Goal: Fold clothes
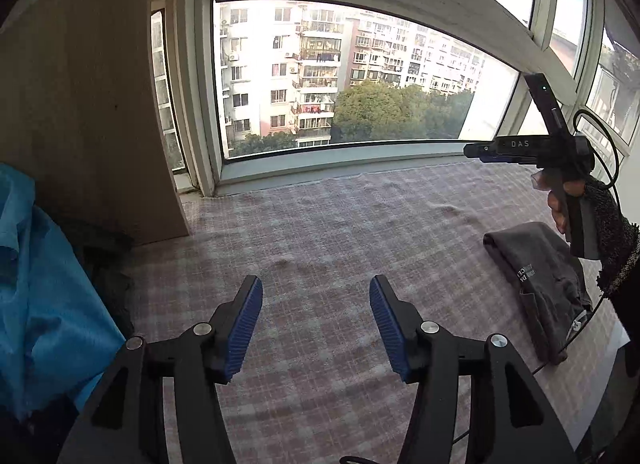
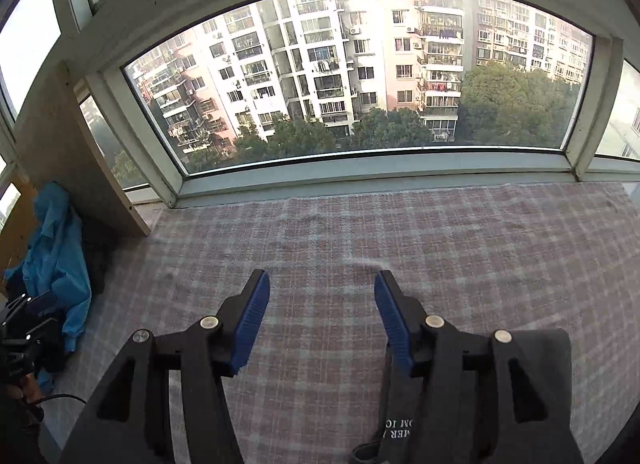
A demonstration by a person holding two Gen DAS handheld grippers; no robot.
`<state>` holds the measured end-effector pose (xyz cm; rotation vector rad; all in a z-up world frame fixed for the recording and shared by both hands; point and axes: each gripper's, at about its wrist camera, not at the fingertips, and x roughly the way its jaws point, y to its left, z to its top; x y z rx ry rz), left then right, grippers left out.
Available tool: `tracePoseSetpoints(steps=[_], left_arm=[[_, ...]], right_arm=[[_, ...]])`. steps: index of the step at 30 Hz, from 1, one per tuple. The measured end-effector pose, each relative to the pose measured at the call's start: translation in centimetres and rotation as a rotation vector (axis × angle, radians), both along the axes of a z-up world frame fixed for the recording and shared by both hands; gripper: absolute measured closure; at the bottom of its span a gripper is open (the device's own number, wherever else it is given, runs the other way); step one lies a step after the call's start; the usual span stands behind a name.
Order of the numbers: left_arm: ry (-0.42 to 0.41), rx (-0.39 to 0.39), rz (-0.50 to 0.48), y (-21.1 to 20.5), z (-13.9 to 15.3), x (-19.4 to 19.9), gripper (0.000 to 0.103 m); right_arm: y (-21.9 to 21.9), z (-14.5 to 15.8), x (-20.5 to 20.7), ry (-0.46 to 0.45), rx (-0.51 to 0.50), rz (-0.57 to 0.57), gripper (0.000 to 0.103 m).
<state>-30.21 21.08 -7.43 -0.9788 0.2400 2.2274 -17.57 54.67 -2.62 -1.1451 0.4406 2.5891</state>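
Note:
A folded dark grey garment (image 1: 540,280) with white lettering lies on the checked pink-and-grey cloth (image 1: 320,220) at the right. My left gripper (image 1: 316,288) hangs open above the bare cloth, nothing between its blue pads. A hand in a knitted sleeve holds my right gripper (image 1: 476,151) raised above the grey garment. In the right wrist view my right gripper (image 2: 322,278) stands open and empty, and the grey garment (image 2: 558,348) lies beneath its right finger, partly hidden. A crumpled blue garment (image 1: 36,284) is heaped at the left edge.
A wide window (image 2: 360,84) with a white sill runs along the far edge of the cloth. An upright wooden panel (image 1: 80,104) stands at the far left, with the blue garment (image 2: 60,248) and dark clothes in front of it. A black cable (image 1: 600,132) loops off the right gripper.

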Motion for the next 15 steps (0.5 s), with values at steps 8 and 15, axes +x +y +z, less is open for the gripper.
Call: tracePoseSetpoints(steps=[8, 15], left_arm=[[-0.008, 0.049, -0.141, 0.0, 3.4, 8.5, 0.031], [0.043, 0.039, -0.307, 1.6, 5.2, 16.2, 0.029]], right_arm=[[-3.5, -1.2, 23.3, 0.019, -0.023, -0.33, 0.049], [-8.8, -1.3, 32.8, 0.009, -0.048, -0.523, 0.048]])
